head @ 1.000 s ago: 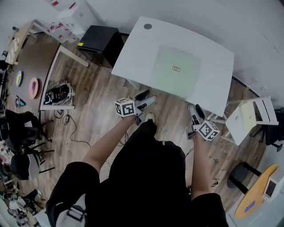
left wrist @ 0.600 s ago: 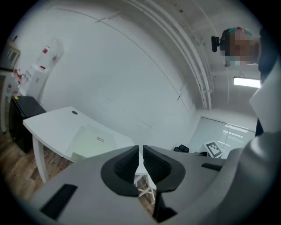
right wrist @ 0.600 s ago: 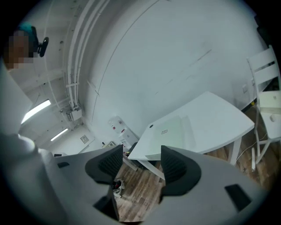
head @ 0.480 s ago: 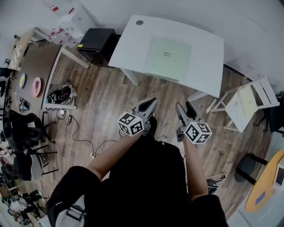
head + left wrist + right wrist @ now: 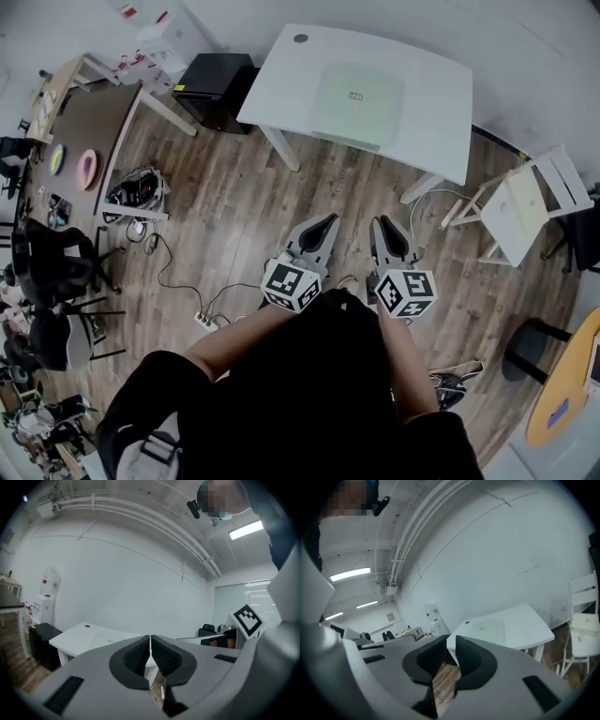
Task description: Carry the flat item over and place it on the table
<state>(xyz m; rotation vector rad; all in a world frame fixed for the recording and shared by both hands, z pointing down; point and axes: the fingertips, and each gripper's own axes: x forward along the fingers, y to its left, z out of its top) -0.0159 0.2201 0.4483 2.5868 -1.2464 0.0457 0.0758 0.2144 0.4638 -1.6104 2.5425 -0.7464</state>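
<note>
The flat item, a pale green mat (image 5: 358, 98), lies on the white table (image 5: 431, 112) at the top of the head view, well away from both grippers. It also shows as a mat (image 5: 105, 641) and a mat (image 5: 485, 629) in the two gripper views. My left gripper (image 5: 323, 223) is held close in front of the person's body and is shut on nothing; the left gripper (image 5: 150, 641) has its pads pressed together. Beside it, my right gripper (image 5: 386, 225) has just been closing. The right gripper (image 5: 452, 648) keeps a narrow gap with nothing in it.
A black cabinet (image 5: 211, 84) stands left of the table and a white folding chair (image 5: 530, 211) at its right. A brown desk (image 5: 84, 122), a bag of cables (image 5: 136, 192) and a power strip (image 5: 206, 319) lie to the left on the wooden floor.
Both grippers have drawn back from the table's edge toward the person's body and risen. Their jaws, wide apart a second ago, have closed. The table now lies farther off.
</note>
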